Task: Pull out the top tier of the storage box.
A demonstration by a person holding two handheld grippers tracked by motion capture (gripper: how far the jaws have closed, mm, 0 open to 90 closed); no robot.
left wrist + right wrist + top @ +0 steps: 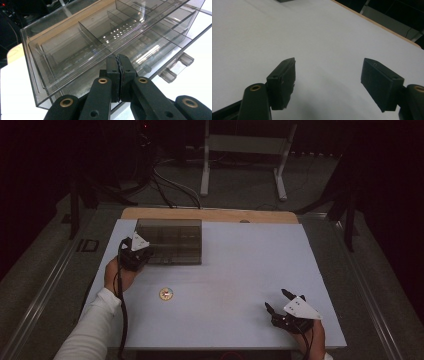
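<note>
My left gripper (pixel 119 62) is clenched against the smoky clear-plastic compartment box's (pixel 100 37) smooth front wall. At four o'clock, my right gripper (pixel 328 75) gapes over the matte white table (pixel 287 32).

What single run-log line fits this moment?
left gripper: shut at clear plastic compartment box | right gripper: open over white table

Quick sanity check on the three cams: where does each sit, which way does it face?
High view: above the person's side, facing forward and down on the table; both forearms, left gripper, right gripper.
Left gripper view: on the left gripper, fingers shut, facing the clear divided box.
Right gripper view: on the right gripper, fingers apart, facing the bare table.
Shared: high and left views both show the box.
</note>
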